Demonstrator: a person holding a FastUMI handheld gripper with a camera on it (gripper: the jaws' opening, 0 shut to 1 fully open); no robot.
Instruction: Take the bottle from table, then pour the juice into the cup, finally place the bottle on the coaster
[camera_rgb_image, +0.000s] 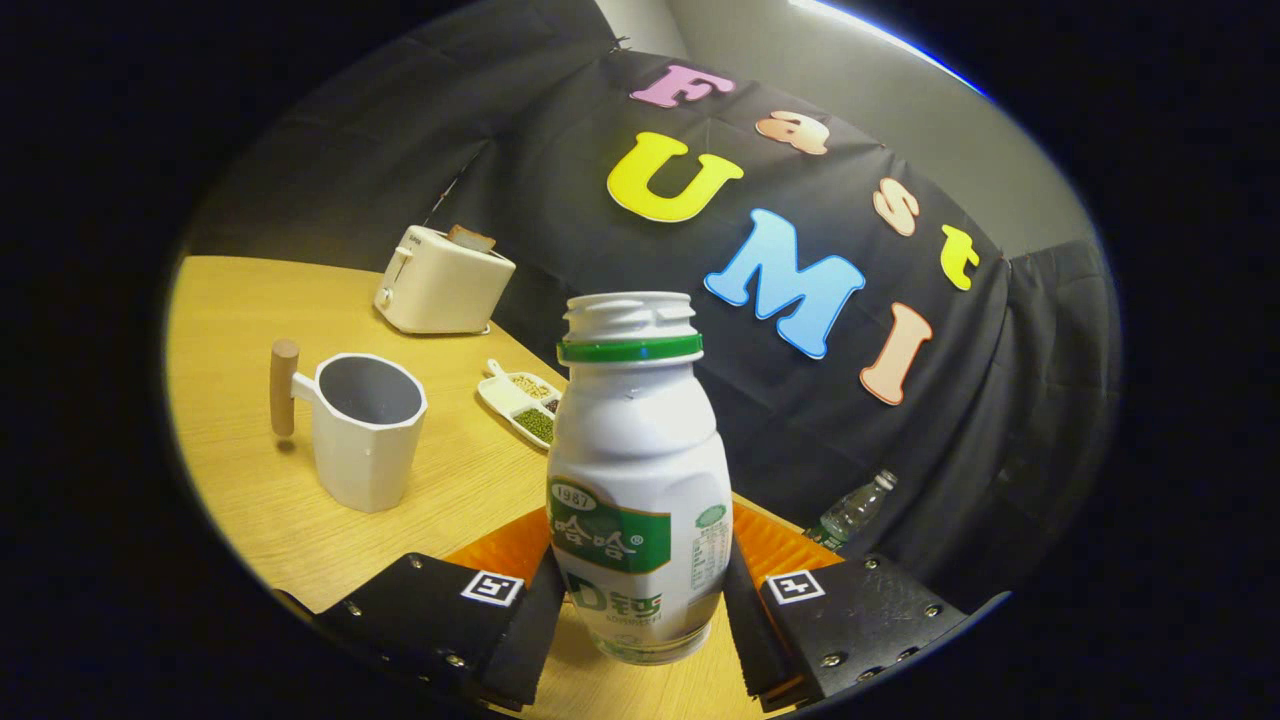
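Note:
A white bottle with a green neck ring and green label stands capless and upright between my fingers. My gripper is shut on the lower half of it, one finger pressing on each side. Right behind the bottle, a ribbed orange coaster lies on the wooden table and shows on both sides of it. Whether the bottle's base rests on the table I cannot tell. A white cup with a wooden handle stands upright and empty, ahead and to the left of the fingers.
A cream toaster sits at the table's far edge beyond the cup. A small white divided dish of beans lies between the toaster and the bottle. A clear plastic bottle stands against the black cloth, past the right finger.

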